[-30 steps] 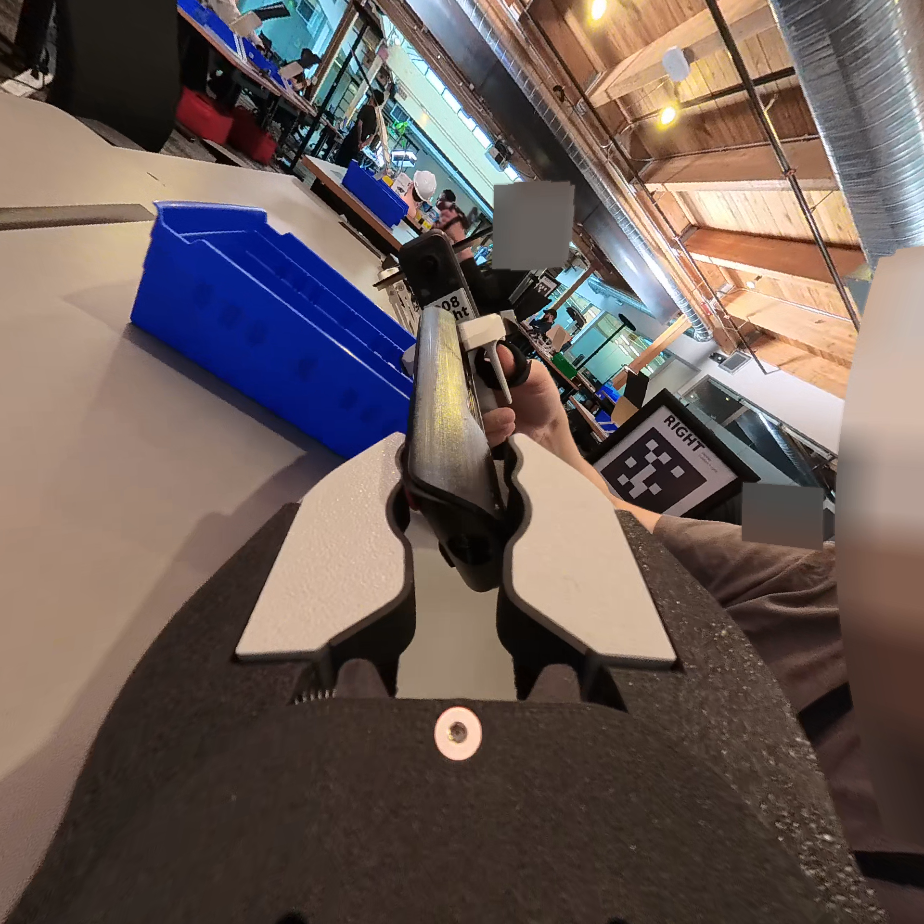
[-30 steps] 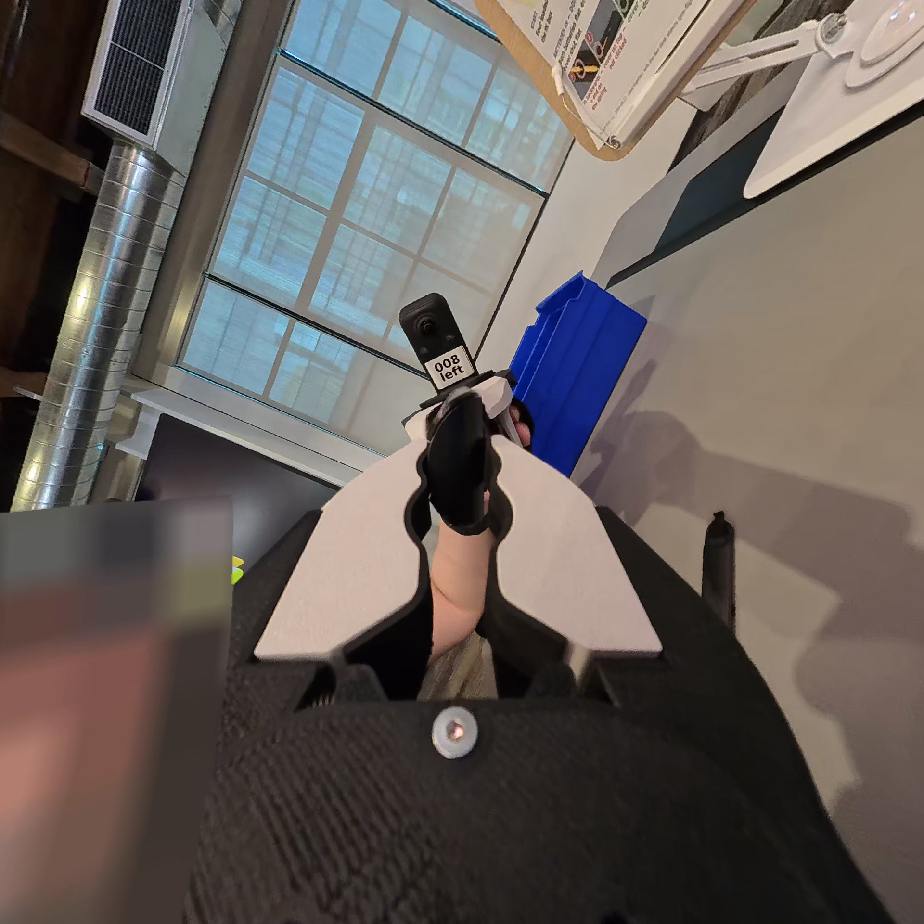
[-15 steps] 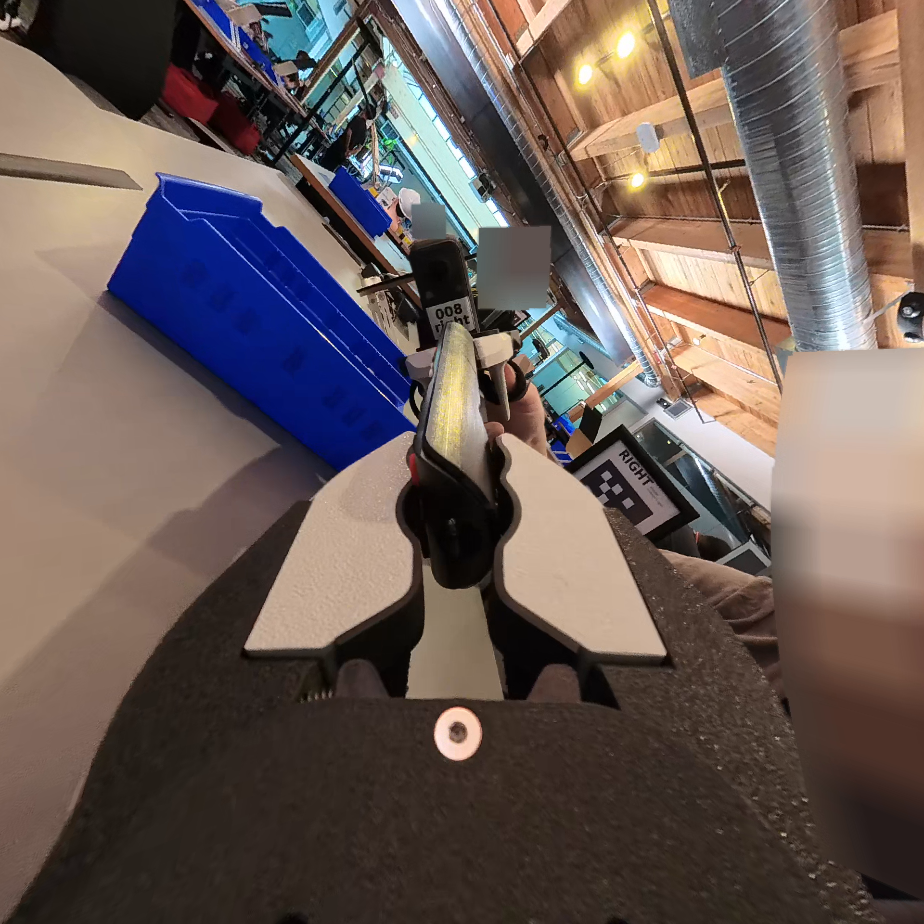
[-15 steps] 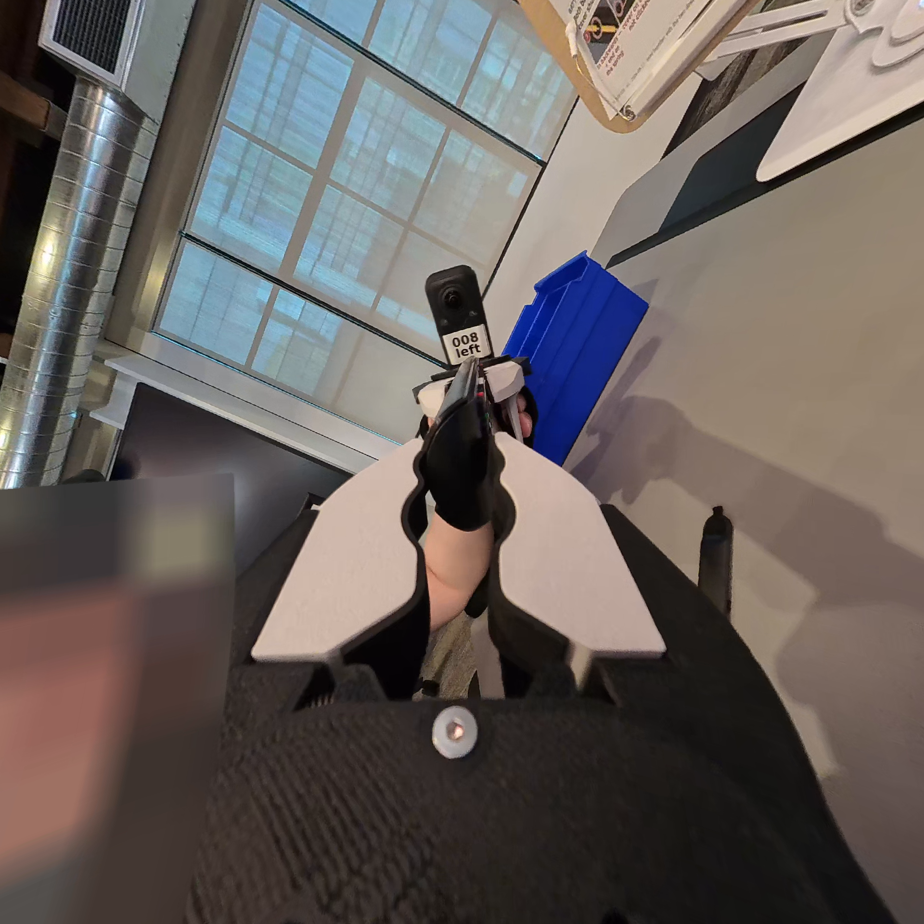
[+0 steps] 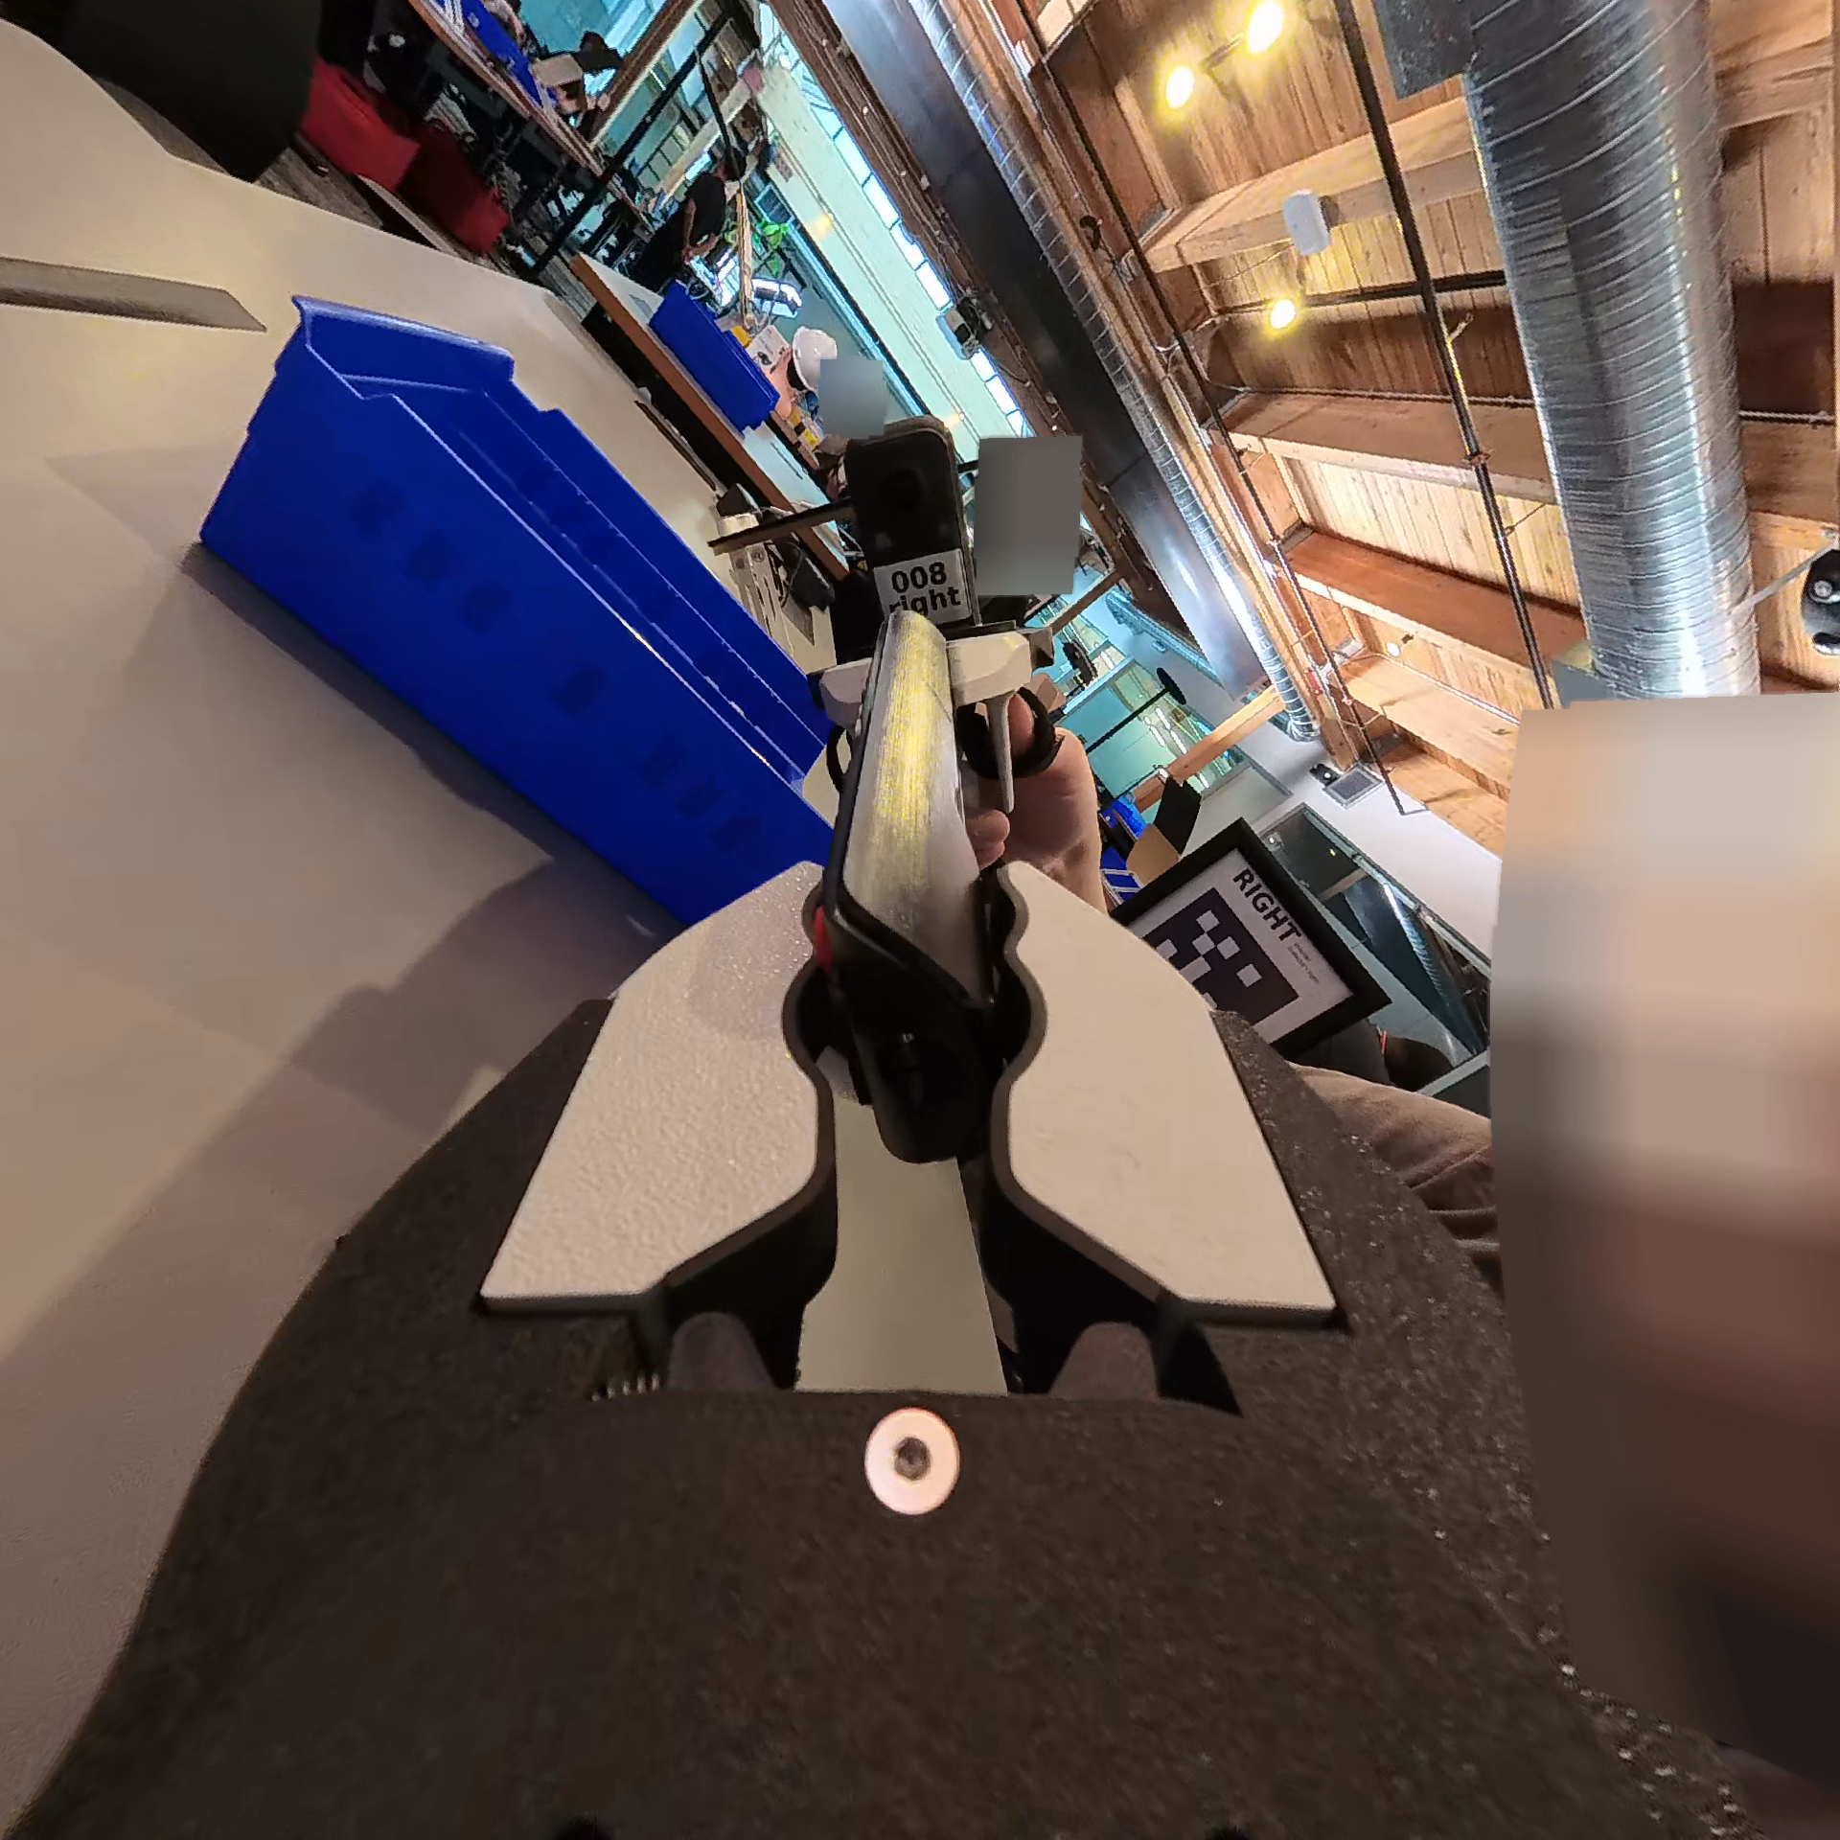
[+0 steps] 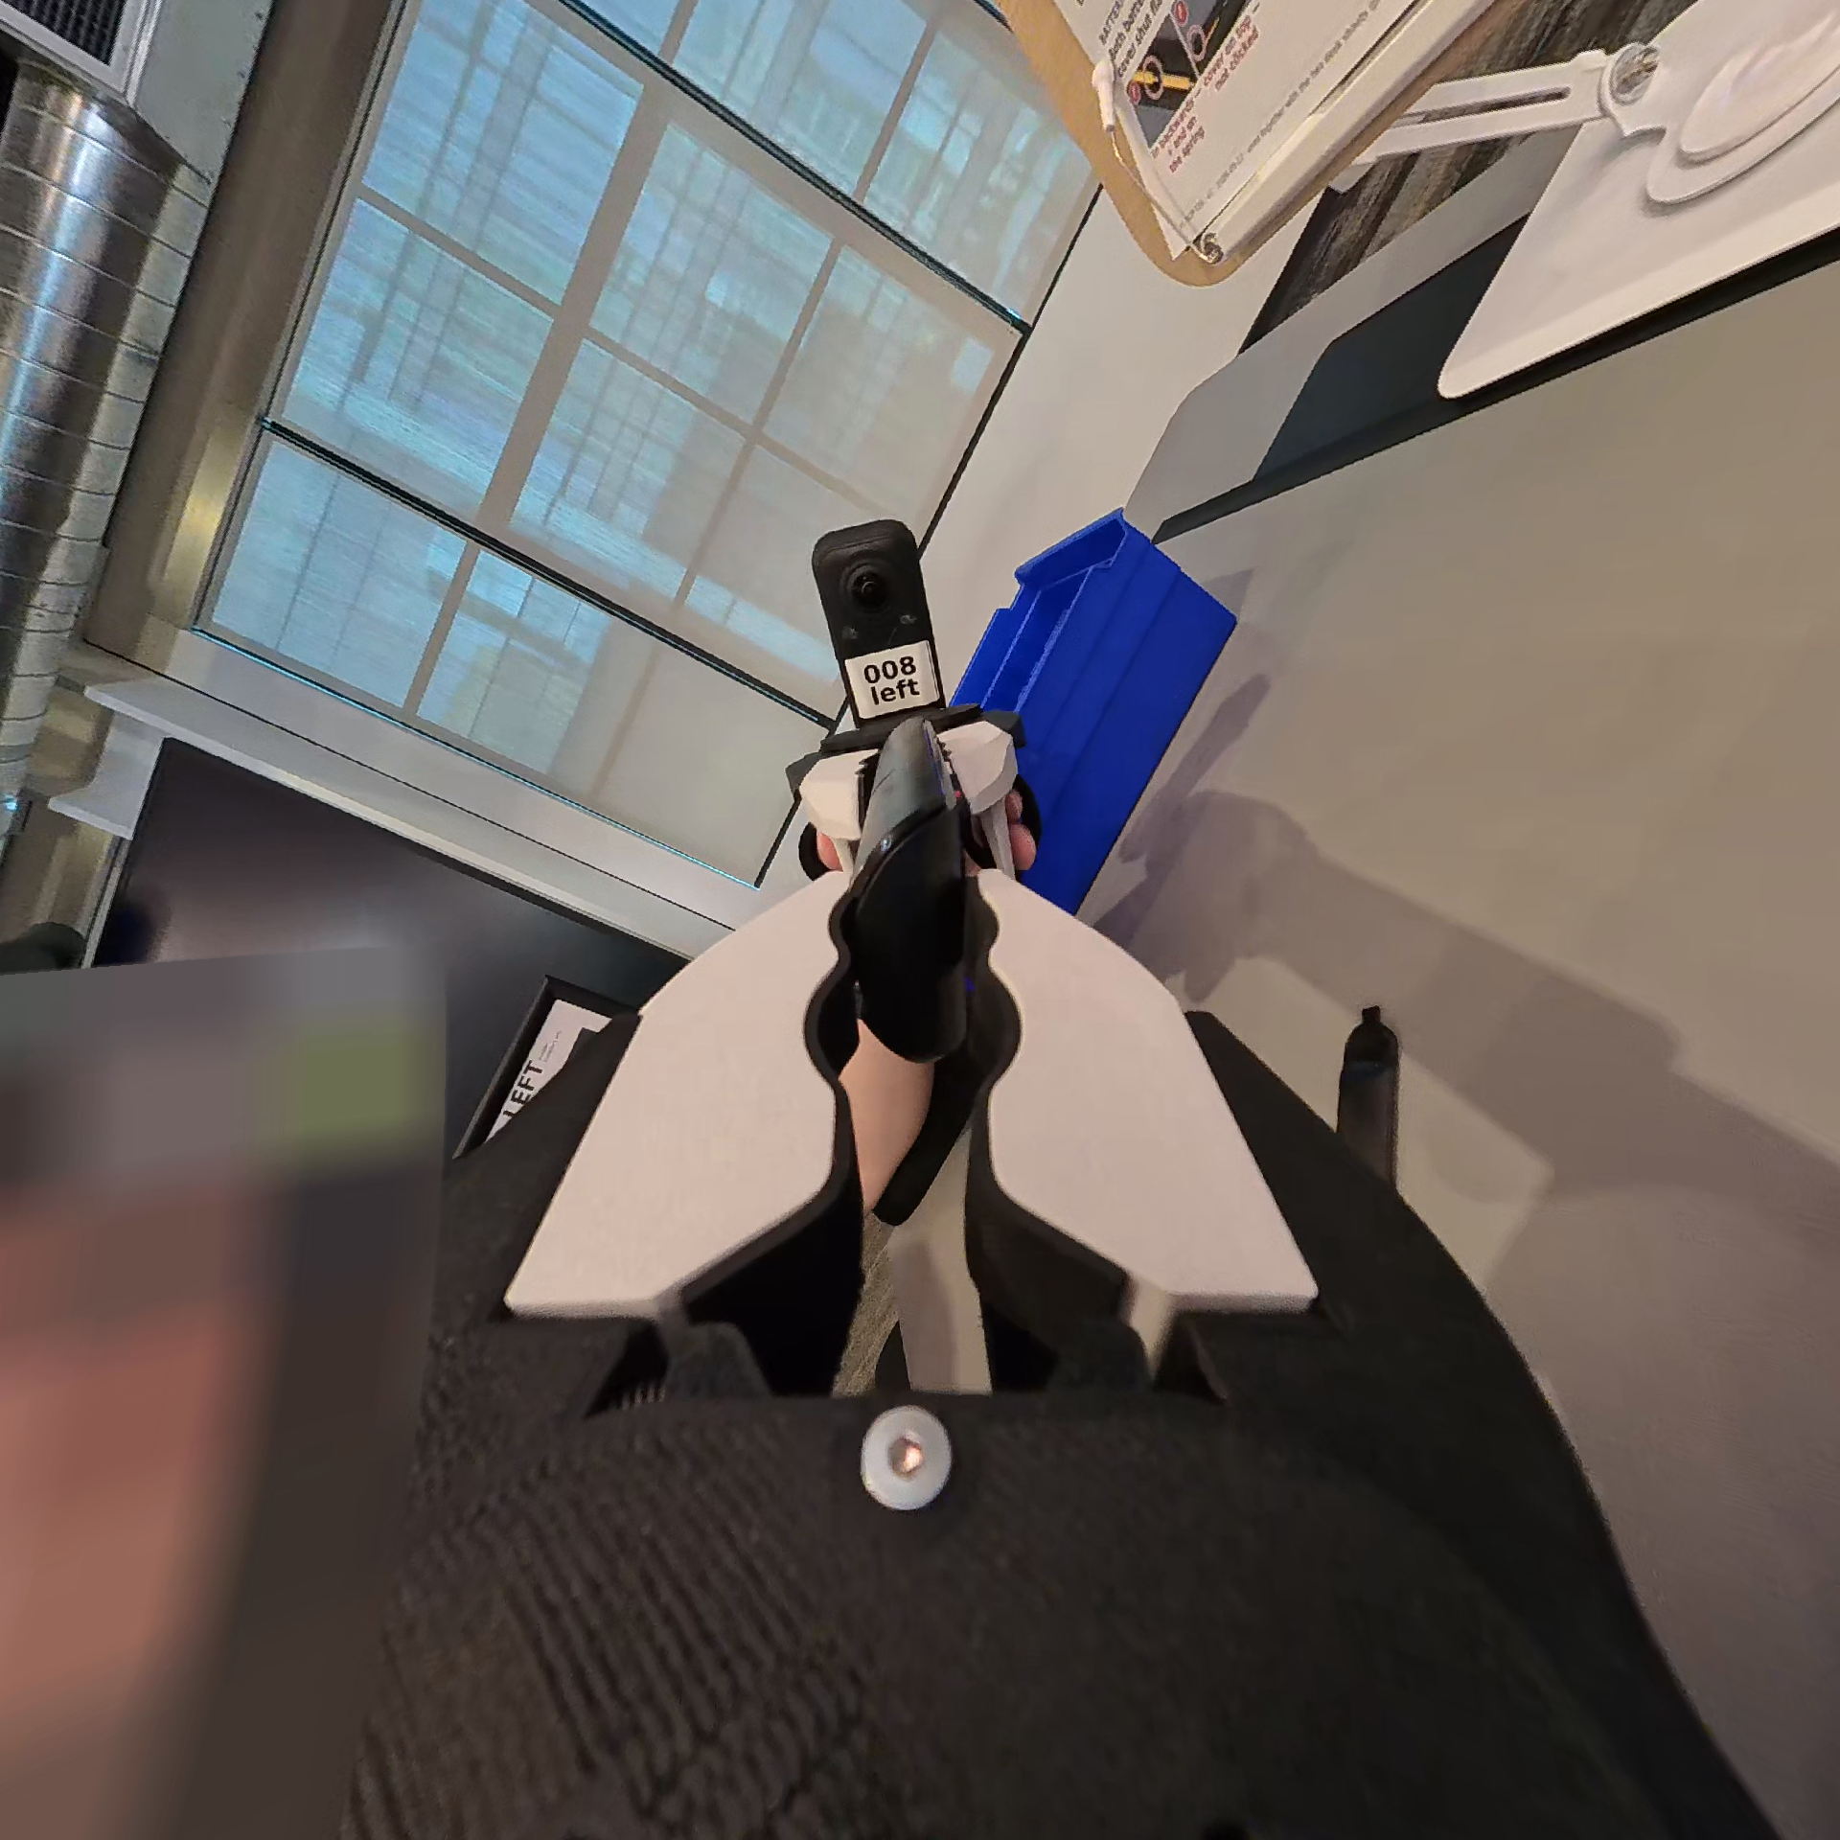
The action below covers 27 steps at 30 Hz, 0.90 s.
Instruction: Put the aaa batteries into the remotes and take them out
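Holding the black remote (image 5: 901,876) lifted off the bench (image 5: 199,896), the left gripper (image 5: 911,996) and right gripper (image 6: 911,981) each clamp one end, so steady, equal pressure should stop it twisting. Beyond stands a blue bin (image 5: 478,577), apart; a dark slim piece (image 6: 1369,1095) lies on the bench beside the right gripper, leaving room between.

Remote (image 5: 901,896) up off the table (image 5: 249,896), pinched at one end by the left gripper (image 5: 911,981), the right gripper (image 6: 911,971) on the other; bin (image 5: 498,587) on the table beyond them.
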Available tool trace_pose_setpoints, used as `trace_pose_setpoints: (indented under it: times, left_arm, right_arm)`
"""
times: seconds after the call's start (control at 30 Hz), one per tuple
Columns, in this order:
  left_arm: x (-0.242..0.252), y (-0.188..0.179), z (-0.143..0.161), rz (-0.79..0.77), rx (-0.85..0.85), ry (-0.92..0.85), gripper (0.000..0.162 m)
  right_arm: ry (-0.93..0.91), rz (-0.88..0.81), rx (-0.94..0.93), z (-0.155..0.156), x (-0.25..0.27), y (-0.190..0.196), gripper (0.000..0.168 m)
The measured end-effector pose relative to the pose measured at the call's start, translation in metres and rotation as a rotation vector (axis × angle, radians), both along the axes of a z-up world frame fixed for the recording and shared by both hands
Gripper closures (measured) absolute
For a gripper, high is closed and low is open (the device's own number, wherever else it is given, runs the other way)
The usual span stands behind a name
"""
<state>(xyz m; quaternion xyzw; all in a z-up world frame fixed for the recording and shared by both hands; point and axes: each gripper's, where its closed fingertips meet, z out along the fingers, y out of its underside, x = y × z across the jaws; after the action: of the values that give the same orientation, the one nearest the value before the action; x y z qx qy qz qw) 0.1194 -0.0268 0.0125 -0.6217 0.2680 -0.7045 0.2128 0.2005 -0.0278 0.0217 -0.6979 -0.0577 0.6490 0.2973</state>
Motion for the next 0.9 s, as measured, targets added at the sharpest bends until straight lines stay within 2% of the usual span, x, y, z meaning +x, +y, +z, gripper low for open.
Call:
trace_pose_setpoints:
  times: [0.3, 0.63, 0.7, 0.9]
  left_arm:
    - [-0.008, 0.005, 0.001, 0.028, 0.009, 0.021, 0.136]
    - [-0.018, 0.012, 0.005, 0.051, -0.005, 0.035, 0.138]
    - [-0.022, 0.014, 0.003, 0.058, 0.004, 0.048, 0.138]
    - [-0.033, 0.022, 0.010, 0.075, -0.022, 0.007, 0.139]
  right_arm:
    - [0.001, -0.026, 0.021, 0.002, 0.002, 0.002, 0.150]
    - [-0.006, 0.021, 0.069, 0.003, -0.008, 0.010, 0.148]
    - [-0.016, 0.037, 0.090, 0.002, -0.012, 0.015, 0.134]
    - [-0.091, 0.009, 0.201, 0.003, -0.014, 0.029, 0.122]
